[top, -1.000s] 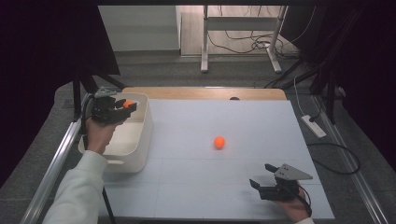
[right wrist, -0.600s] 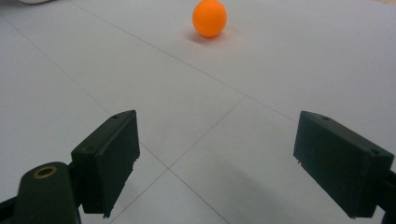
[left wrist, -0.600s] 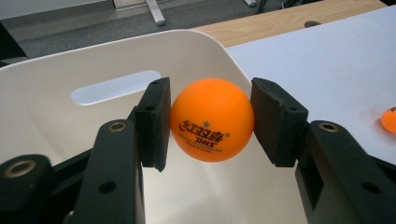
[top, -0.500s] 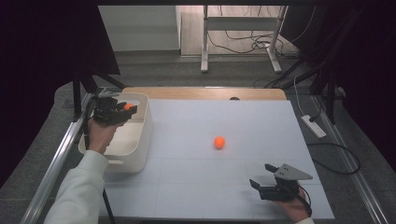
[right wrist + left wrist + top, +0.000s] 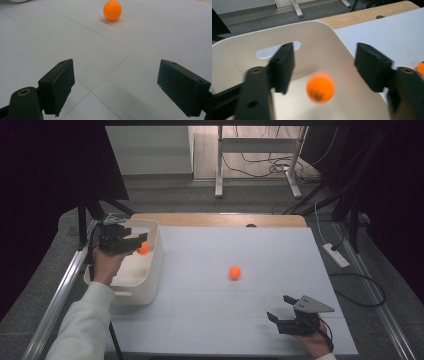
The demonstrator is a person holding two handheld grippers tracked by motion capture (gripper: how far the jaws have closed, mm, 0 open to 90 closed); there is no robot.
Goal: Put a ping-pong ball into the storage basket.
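Blurring between parted jaws, ball (image 5: 320, 87) over bin (image 5: 332, 37).

Count of items in my workspace: two small orange plastic balls, one (image 5: 143, 248) blurred between my left jaws over the bin, one (image 5: 235, 272) resting on the sheet. One white plastic bin (image 5: 150, 282) with slotted handles. One white sheet-covered wooden desk (image 5: 210, 330). Two black two-jaw grippers, left (image 5: 131, 241) and right (image 5: 279, 308), each with two jaws spread apart.
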